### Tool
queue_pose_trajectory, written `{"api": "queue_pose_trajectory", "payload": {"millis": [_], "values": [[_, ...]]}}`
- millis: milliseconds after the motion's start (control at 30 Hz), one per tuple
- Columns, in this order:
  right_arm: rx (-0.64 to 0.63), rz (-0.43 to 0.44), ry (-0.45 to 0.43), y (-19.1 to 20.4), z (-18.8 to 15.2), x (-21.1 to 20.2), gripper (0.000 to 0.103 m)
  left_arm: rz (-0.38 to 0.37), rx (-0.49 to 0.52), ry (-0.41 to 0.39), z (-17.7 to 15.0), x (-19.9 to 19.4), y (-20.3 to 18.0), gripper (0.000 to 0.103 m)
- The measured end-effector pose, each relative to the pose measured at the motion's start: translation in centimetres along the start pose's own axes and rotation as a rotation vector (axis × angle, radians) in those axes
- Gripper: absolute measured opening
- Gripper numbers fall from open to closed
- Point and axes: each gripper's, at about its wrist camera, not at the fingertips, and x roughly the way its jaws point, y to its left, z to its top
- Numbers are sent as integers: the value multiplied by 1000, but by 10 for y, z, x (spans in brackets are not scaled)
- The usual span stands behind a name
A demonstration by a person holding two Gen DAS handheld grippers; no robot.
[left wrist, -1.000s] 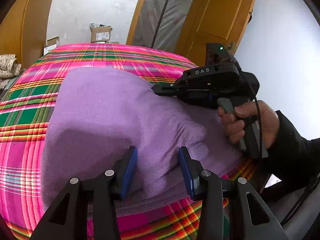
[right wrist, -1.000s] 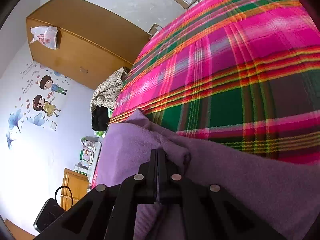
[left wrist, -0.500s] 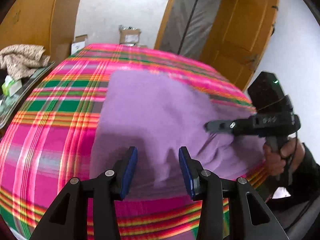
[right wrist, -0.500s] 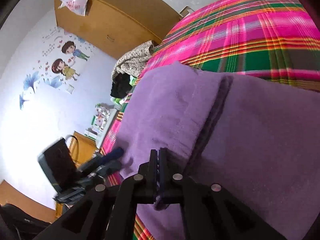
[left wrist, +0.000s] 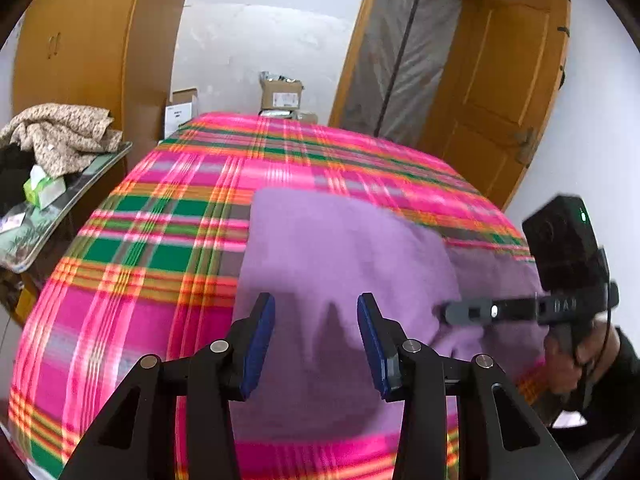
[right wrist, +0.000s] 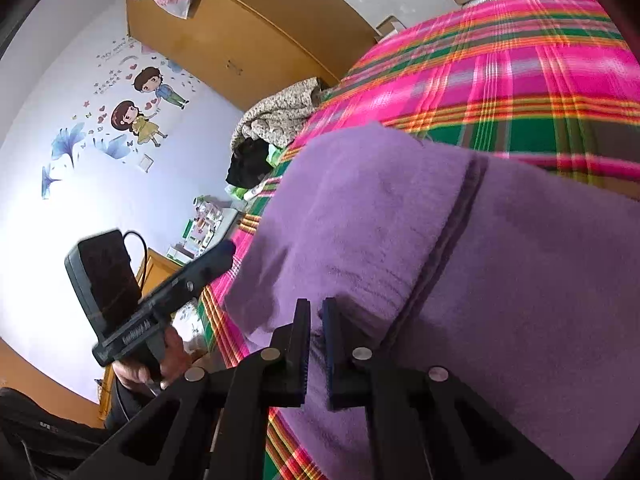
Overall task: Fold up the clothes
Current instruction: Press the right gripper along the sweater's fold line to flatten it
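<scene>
Left wrist: left gripper (left wrist: 316, 336) angled downward

We can't see the purple garment's (right wrist: 520, 280) right and near sides, cut off by the frame in the right wrist view. Right gripper's (left wrist: 444, 314) tips blur into fleece in the left view. Box label (left wrist: 285, 100) too small to read. Right hand (left wrist: 568, 360) partly hidden behind the handle.

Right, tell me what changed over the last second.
The right gripper, a second ago clamped on a fold of the purple garment, is opening its jaws and the cloth has slipped out. Both grippers drew back from the garment, which now lies folded flat. The left gripper stayed open and empty; the plaid blanket is unchanged.
</scene>
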Motion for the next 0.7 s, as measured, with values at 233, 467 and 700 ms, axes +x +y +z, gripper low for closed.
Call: {"api": "queue_pose_trajectory", "payload": {"millis": [233, 467, 700], "values": [[35, -33, -54, -11, 13, -3, 11, -6, -17, 60, 10, 38, 9, 44], [20, -75, -67, -10, 25, -4, 12, 12, -17, 102, 4, 45, 14, 44], [-101, -145, -76, 14, 55, 10, 14, 29, 25, 75, 34, 53, 14, 44]]}}
